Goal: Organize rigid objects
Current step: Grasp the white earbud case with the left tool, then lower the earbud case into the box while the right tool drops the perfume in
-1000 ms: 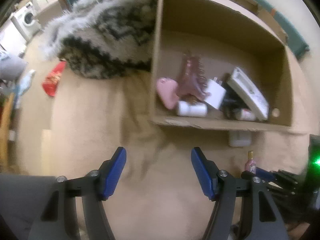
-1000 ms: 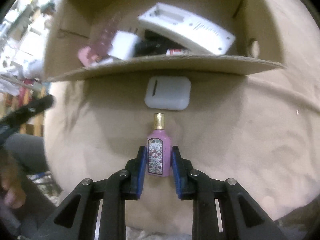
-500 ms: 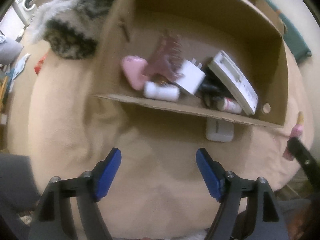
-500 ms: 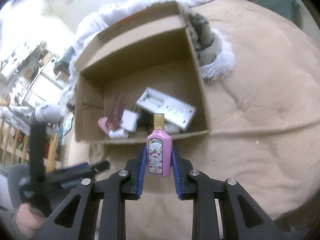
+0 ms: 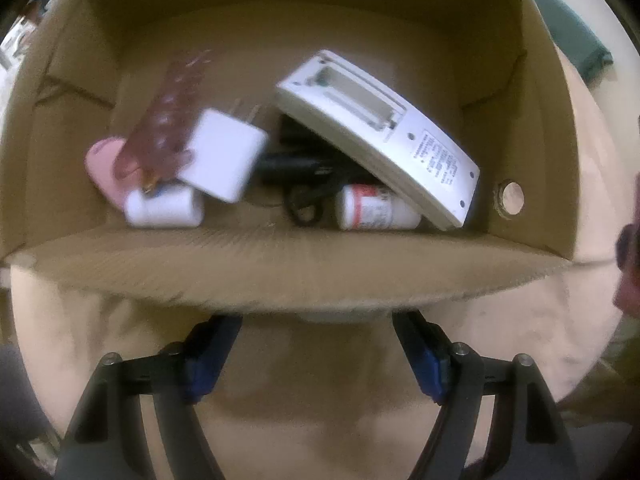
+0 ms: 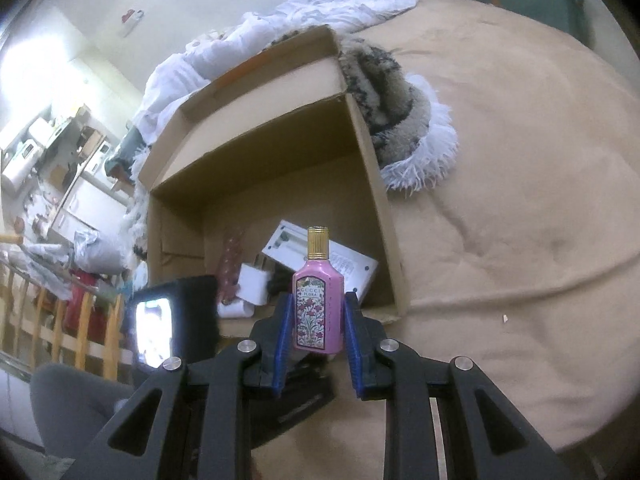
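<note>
My right gripper [image 6: 316, 322] is shut on a pink perfume bottle [image 6: 318, 308] with a gold cap, held upright in the air before the cardboard box [image 6: 374, 184]. The box [image 5: 280, 264] holds a white flat device [image 5: 380, 140], a white charger plug [image 5: 224, 160], a pink hair claw [image 5: 172, 120], a pink heart-shaped piece [image 5: 104, 168], a white bottle [image 5: 164, 208], a red-labelled pill bottle [image 5: 376, 208] and a black cable [image 5: 304, 176]. Pointing steeply down, my left gripper [image 5: 316, 336] is open just in front of the box's near wall. A pale sliver, maybe a white case [image 5: 344, 317], shows between its tips.
The box sits on a beige bedspread [image 6: 520, 200]. A furry patterned blanket [image 6: 392, 92] and a white sheet [image 6: 320, 0] lie behind it. The left gripper's black body [image 6: 176, 320] is left of the bottle. A grey-clad leg [image 6: 68, 408] and a wooden rail [image 6: 60, 320] are at the left.
My right gripper lifted the bottle off the bed and tilted up over the box. My left gripper swung right and down to the box's near wall, its jaws a little wider.
</note>
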`<state>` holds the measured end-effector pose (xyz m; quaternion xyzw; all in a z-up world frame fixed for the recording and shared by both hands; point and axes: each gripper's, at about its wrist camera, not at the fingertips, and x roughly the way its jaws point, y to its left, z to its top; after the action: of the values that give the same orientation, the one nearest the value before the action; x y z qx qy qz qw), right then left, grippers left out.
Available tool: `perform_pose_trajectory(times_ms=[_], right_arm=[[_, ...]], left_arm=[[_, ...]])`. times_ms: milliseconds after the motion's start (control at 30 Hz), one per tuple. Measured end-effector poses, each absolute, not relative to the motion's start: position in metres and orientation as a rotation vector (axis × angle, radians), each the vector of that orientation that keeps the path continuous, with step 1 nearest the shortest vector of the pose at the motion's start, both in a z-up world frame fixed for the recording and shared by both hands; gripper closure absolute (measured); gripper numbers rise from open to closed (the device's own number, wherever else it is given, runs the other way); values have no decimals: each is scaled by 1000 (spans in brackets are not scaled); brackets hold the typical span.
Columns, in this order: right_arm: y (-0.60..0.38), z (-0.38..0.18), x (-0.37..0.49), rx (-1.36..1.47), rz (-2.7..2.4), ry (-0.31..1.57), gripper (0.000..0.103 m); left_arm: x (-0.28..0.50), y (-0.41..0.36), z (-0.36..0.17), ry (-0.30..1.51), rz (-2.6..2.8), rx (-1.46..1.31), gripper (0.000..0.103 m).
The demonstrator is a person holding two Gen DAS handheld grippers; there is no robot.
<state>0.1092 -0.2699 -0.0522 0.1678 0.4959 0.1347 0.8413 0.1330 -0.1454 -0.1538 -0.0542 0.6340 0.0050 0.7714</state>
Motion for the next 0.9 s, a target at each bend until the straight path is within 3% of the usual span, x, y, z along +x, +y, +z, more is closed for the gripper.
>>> perform_pose_trajectory(times_ms=[67,267,900], right_arm=[[-273,-55,110,364,282,1058,77],[-277,-58,110,380,281,1064,77],[-265,-58,108,334,279,1073,77]], left_arm=[[137,-153,-158,1379,2,-106,30],[140,-170,-175,1430,-18,-62,51],[76,-97,-133,1383,64,-25,51]])
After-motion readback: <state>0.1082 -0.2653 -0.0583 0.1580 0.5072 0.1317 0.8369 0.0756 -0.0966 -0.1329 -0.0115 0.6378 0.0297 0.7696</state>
